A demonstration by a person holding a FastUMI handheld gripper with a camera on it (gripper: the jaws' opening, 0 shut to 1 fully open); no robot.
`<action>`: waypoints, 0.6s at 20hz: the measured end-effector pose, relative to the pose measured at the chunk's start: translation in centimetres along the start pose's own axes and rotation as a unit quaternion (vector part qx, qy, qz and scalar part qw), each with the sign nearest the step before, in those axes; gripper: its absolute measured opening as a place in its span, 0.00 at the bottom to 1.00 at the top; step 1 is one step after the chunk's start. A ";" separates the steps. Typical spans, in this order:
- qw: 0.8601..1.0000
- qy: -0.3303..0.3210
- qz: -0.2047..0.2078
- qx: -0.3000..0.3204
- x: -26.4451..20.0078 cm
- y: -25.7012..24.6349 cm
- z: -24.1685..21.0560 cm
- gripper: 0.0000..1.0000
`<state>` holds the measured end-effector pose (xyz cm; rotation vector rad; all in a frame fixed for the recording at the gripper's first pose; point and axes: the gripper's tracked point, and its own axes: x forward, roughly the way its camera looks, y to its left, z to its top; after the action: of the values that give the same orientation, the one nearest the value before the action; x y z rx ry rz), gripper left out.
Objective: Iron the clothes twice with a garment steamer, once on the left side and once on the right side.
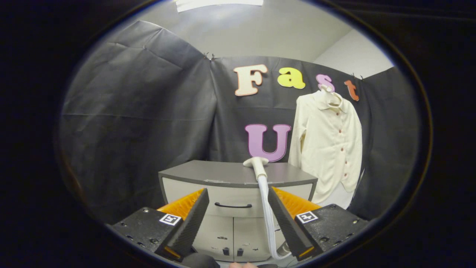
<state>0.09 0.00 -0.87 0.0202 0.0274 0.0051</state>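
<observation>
A cream button-up shirt [329, 147] hangs on a hanger against the booth wall, to the right of a grey cabinet [208, 173]. The garment steamer head [256, 163] lies on the cabinet top near its right end. Its white hose [267, 216] runs down the cabinet front, close to the right finger, and curls near the floor. My gripper [238, 195] is open and holds nothing. It stands well short of the cabinet, with the drawer front showing between the fingers and the steamer head beyond and above them.
The cabinet has a drawer with a dark handle [232, 205] and doors below. Black cloth walls close in at the left, back and right. Open space lies between the gripper and the cabinet.
</observation>
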 end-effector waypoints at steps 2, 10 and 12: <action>1.000 -0.001 0.000 0.002 -0.1 0.1 0.1 0.97; 1.000 0.003 -0.007 0.000 0.4 -0.5 -0.4 0.97; 1.000 0.005 -0.009 -0.001 0.9 -0.7 -0.6 0.97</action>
<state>0.95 -0.68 -1.50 0.0179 0.0385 -0.0118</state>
